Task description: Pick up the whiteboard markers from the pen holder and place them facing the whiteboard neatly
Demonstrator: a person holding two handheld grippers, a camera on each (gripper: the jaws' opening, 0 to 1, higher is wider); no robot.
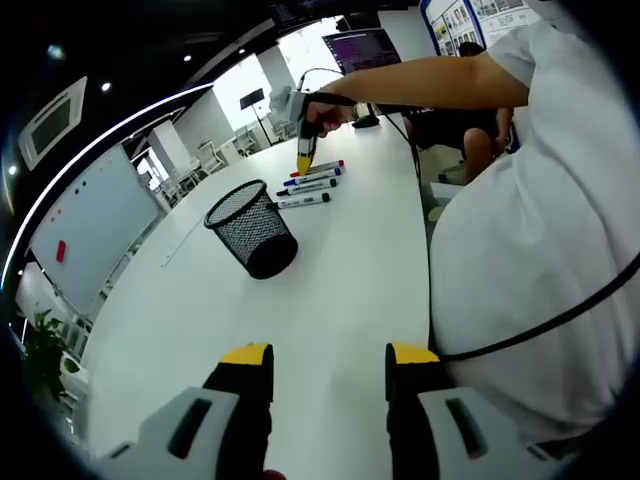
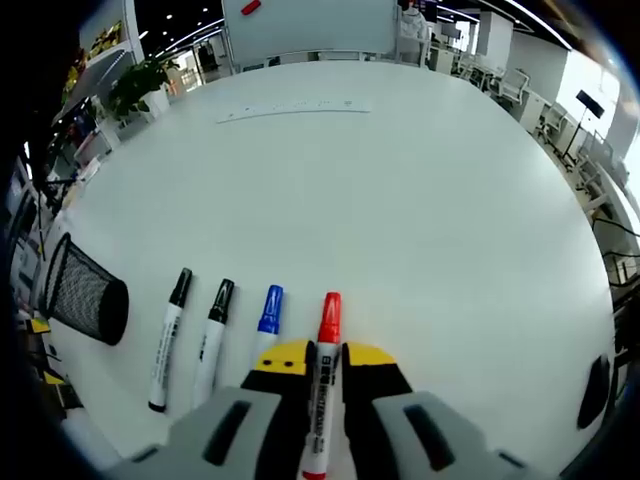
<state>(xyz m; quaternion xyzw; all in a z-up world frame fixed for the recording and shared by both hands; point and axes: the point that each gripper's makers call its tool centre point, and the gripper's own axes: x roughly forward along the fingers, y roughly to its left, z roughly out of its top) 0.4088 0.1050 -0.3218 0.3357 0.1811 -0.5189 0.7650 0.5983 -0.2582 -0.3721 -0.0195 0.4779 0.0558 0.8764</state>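
Observation:
Several whiteboard markers lie side by side on the white table (image 2: 420, 210), caps toward the whiteboard (image 2: 310, 25): two black ones (image 2: 170, 335) (image 2: 215, 335), a blue one (image 2: 268, 315) and a red one (image 2: 328, 330). My right gripper (image 2: 327, 357) is shut on the red marker, low over the table. The black mesh pen holder (image 2: 80, 295) lies on its side to their left. The left gripper view takes in the holder (image 1: 252, 228), the row of markers (image 1: 308, 187) and the right gripper (image 1: 303, 160) in a hand. My left gripper (image 1: 330, 358) is open with nothing in it, well short of the holder.
A person in a white shirt (image 1: 520, 230) fills the right side, arm reaching across the table (image 1: 340, 300). A long pale strip (image 2: 295, 107) lies near the far edge. Chairs (image 2: 510, 80) and a plant (image 2: 140, 85) stand around the table. A dark object (image 2: 597, 390) sits at the right edge.

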